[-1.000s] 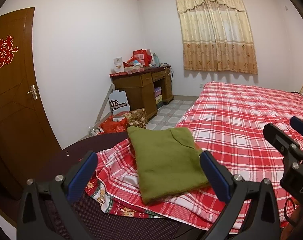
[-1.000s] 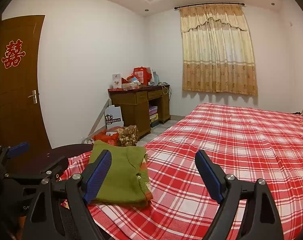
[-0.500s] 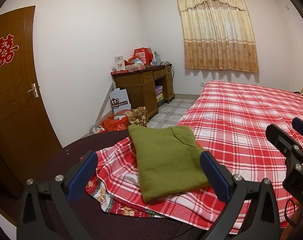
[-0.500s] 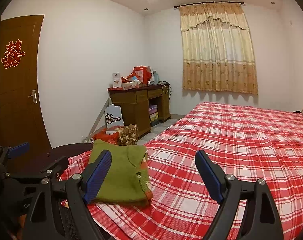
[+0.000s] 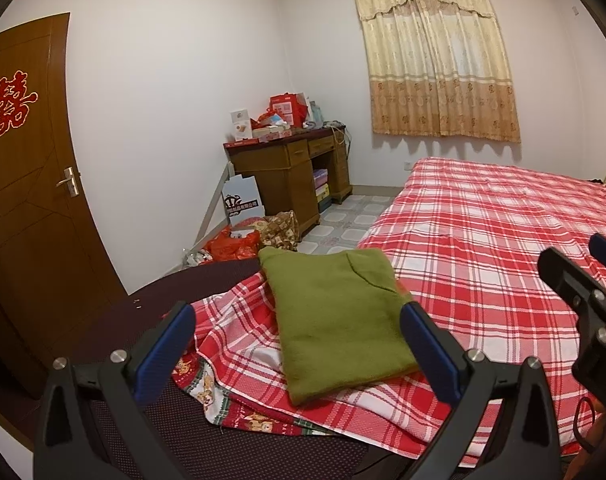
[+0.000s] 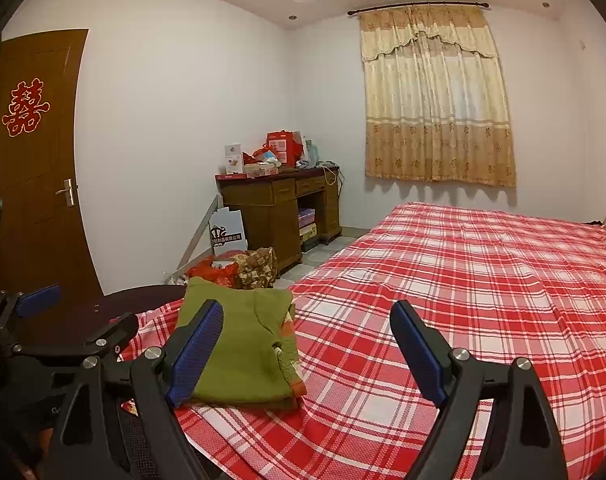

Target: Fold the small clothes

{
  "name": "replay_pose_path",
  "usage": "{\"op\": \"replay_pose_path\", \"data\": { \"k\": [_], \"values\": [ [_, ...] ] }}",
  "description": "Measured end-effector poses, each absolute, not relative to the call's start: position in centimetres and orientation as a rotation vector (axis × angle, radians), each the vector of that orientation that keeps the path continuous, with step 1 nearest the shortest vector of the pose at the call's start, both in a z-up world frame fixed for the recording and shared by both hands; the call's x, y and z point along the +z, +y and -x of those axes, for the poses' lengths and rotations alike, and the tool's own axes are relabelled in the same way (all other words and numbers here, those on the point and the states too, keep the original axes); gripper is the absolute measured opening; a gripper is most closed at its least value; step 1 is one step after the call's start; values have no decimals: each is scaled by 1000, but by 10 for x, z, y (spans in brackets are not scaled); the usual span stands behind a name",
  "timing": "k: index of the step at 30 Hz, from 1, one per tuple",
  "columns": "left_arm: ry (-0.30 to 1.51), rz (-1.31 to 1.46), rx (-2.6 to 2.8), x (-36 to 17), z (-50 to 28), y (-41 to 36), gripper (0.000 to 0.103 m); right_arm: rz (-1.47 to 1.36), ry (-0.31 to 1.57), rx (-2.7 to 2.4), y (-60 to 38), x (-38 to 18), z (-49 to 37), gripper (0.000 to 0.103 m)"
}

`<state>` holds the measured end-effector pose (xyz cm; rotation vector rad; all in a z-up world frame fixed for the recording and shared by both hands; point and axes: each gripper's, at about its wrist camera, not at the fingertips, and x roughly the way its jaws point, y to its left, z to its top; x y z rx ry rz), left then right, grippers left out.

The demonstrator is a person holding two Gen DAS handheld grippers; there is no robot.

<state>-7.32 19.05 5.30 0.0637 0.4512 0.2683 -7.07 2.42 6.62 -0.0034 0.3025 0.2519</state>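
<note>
Almost nothing changes vs the earlier frames: both views drift a hair, the green garment point(image 5: 339, 320) lies in the same spot w/ the same outline, so the fold reads as done and both tools are idle, backed off.

Left gripper point(image 5: 299, 352): jaws wide apart, nothing between the pads, hovering short of the garment. Right gripper point(image 6: 311, 352): also spread, empty, aimed past the garment's right side over bare plaid.

The garment is folded into a neat rectangle, lying near the foot corner of the bed point(image 6: 483, 280), on the red plaid sheet point(image 5: 483, 248), by the left edge. Under it, a rumpled plaid layer and a red printed cloth point(image 5: 207, 388) spill toward the dark surface in front.

Next, prob: set it aside or fetch another item.
</note>
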Motion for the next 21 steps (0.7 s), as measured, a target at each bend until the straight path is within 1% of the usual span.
{"op": "replay_pose_path", "data": {
  "k": [14,21],
  "values": [
    [547,-57,307,41,54,203,103,3,349,248,27,54,61,86],
    [535,-73,310,40,53,206,103,-6,362,248,26,51,57,86]
  ]
}}
